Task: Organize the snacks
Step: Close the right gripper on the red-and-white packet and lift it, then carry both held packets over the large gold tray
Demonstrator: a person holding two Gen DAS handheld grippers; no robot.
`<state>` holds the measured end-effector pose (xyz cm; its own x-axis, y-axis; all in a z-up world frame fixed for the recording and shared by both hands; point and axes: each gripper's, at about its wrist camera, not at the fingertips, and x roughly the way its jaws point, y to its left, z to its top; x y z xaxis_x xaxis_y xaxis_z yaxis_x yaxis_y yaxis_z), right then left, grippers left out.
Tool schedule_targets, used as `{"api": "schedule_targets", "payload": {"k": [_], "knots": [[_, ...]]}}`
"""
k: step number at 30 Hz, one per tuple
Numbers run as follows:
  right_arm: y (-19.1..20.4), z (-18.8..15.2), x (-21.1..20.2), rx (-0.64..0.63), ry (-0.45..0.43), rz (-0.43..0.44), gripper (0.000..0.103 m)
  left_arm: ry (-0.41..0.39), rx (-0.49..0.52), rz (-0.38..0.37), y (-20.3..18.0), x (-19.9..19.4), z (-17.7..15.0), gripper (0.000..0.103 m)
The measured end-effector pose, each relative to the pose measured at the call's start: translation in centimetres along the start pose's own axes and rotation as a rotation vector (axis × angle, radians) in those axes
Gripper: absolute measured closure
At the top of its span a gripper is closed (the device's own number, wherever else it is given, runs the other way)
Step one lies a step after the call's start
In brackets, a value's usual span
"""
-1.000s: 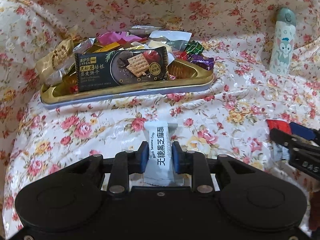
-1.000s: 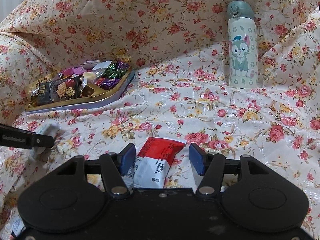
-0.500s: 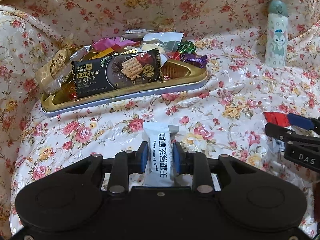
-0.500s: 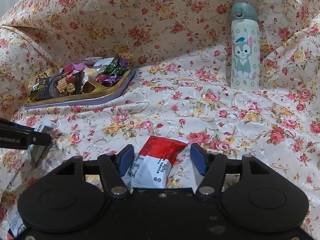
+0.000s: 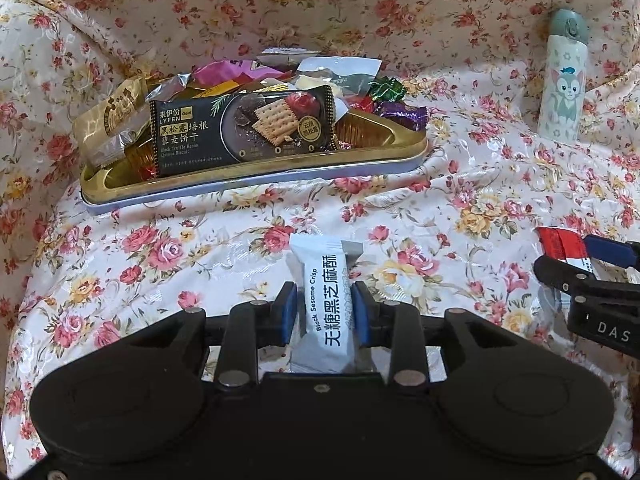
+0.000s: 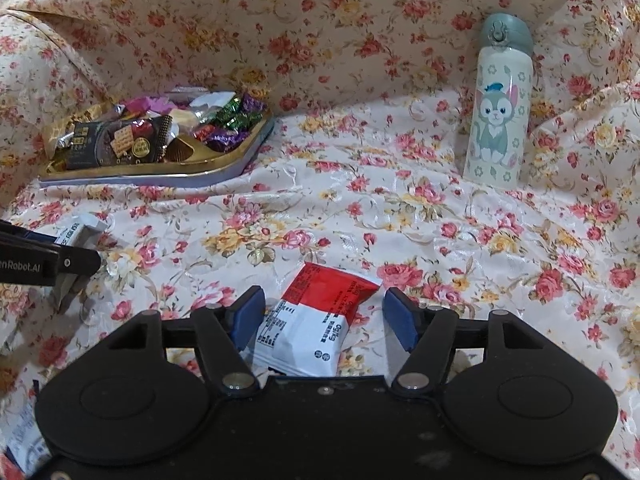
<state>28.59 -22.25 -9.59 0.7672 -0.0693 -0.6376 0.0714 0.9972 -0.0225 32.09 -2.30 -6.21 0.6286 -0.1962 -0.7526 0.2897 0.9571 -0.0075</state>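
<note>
Across the whole scene spreads one floral cloth (image 6: pixel 360 208), cream with red and yellow roses, draped over the tabletop and rising in a fold behind; a broad stretch of it lies bare between the tray and the bottle. At the far left sits one gold tray (image 5: pixel 256 176) with a blue-grey lower edge, heaped with wrapped snacks; at its front leans a black biscuit packet (image 5: pixel 240 128) reading "LYFEN Gold" and "Black Truffle Bacon Quinoa Biscuit", with Chinese characters beside a picture of a cracker. One upright bottle (image 6: pixel 498 120), pale with a grey-green cat printed on it and a grey flip cap, stands well apart at the far right near the raised fold. Nearer the cameras lie two loose snacks. The red and white packet (image 6: pixel 316 320), printed with small text and a table of figures too fine to read, lies on the cloth between the blue pads of the right claw (image 6: pixel 324 316); those jaws are opening, wide, with clear gaps on both sides, gripping nothing. The white packet (image 5: pixel 326 308), lettered "Black Sesame Crisp" beside large Chinese characters, lies between the pads of the left claw (image 5: pixel 325 312), whose jaws are opening with narrow gaps showing on each side. The right claw's arm reads "DAS"; the left's reads "nRobot.AI".
</note>
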Motion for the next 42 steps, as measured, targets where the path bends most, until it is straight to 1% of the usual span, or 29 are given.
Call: {"api": "schedule_targets", "payload": {"k": [3, 5, 7, 8, 9, 10, 13, 16, 20, 23, 30, 35, 42], "knots": [[0.6, 0.4, -0.1, 0.009, 0.044, -0.024, 0.035, -0.003, 0.001, 0.001, -0.1, 0.0, -0.1, 0.062], [1.0, 0.5, -0.2, 0.016, 0.058, -0.037, 0.041, -0.003, -0.002, 0.001, 0.0, 0.0, -0.1, 0.062], [1.4, 0.5, -0.2, 0.020, 0.063, -0.035, 0.051, -0.006, -0.006, 0.000, 0.0, 0.0, 0.0, 0.063], [1.5, 0.5, -0.3, 0.020, 0.064, -0.034, 0.052, -0.005, -0.010, 0.000, 0.0, 0.0, 0.0, 0.064], [1.6, 0.5, -0.3, 0.020, 0.064, -0.036, 0.056, -0.004, -0.014, 0.001, 0.0, 0.0, 0.0, 0.065], [1.7, 0.5, -0.3, 0.020, 0.063, -0.033, 0.063, -0.003, -0.017, 0.002, 0.0, 0.0, 0.1, 0.067], [1.6, 0.4, -0.8, 0.026, 0.059, -0.003, 0.066, -0.003, -0.014, 0.010, -0.1, 0.0, 0.1, 0.075], [0.9, 0.3, -1.3, 0.066, 0.058, 0.039, 0.066, 0.000, -0.024, 0.003, 0.1, -0.1, 0.2, 0.076], [0.3, 0.3, -3.0, 0.089, 0.016, 0.058, 0.066, -0.001, -0.051, -0.011, 0.6, -1.0, 0.1, 0.076], [0.0, 0.6, -4.8, 0.096, -0.009, 0.072, 0.066, -0.016, -0.054, -0.009, 0.7, -2.5, 0.1, 0.076], [-0.7, 0.4, -9.6, 0.123, -0.058, 0.117, 0.066, -0.061, -0.064, -0.002, 0.5, -7.4, 0.0, 0.076], [-0.6, -0.4, -13.2, 0.122, -0.084, 0.151, 0.066, -0.093, -0.046, 0.018, -0.5, -11.6, -1.1, 0.076], [-0.2, -2.5, -18.9, 0.119, -0.112, 0.208, 0.066, -0.062, -0.047, -0.001, -2.4, -16.4, -3.8, 0.076]]}}
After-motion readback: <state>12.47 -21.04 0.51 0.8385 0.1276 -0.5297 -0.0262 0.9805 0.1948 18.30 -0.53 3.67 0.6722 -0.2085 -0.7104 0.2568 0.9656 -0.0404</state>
